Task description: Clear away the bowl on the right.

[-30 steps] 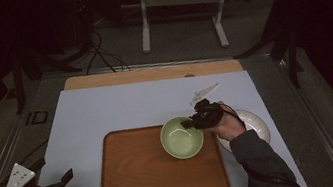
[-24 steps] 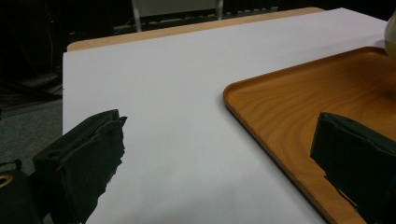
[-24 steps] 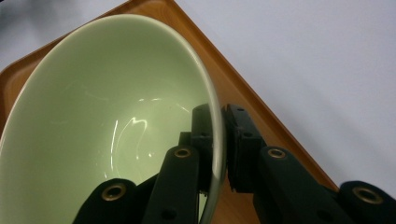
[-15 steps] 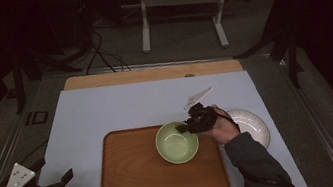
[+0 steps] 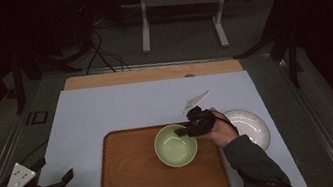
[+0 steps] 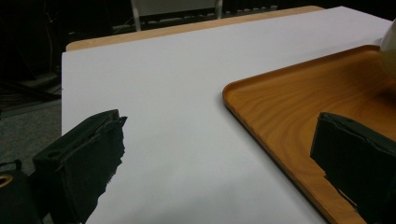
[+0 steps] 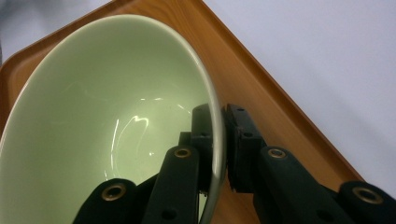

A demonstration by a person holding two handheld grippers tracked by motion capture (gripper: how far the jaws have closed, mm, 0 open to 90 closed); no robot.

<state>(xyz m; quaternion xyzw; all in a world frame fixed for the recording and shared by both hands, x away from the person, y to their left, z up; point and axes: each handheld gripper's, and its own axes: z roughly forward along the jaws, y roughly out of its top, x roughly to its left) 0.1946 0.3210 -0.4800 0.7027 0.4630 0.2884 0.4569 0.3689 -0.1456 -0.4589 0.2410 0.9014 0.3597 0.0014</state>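
A pale green bowl (image 5: 176,145) rests over the right half of a wooden tray (image 5: 132,180). My right gripper (image 5: 185,131) is shut on the bowl's right rim, one jaw inside and one outside the wall. In the right gripper view the bowl (image 7: 102,121) looms large and the gripper (image 7: 218,122) pinches its thin rim above the tray (image 7: 261,93). My left gripper (image 5: 68,176) sits low at the table's front left corner, open and holding nothing. In the left gripper view its jaws stand wide apart over the white mat (image 6: 177,93), with the tray (image 6: 299,107) corner to the right.
A white plate (image 5: 250,125) lies on the mat just right of the tray, partly behind the person's right hand. The white mat (image 5: 121,108) covers a wooden tabletop. Beyond the table's far edge stand a metal frame's legs and cables on the floor.
My right gripper has carried the green bowl leftward and slightly toward the person, further over the tray. The left gripper has stayed put.
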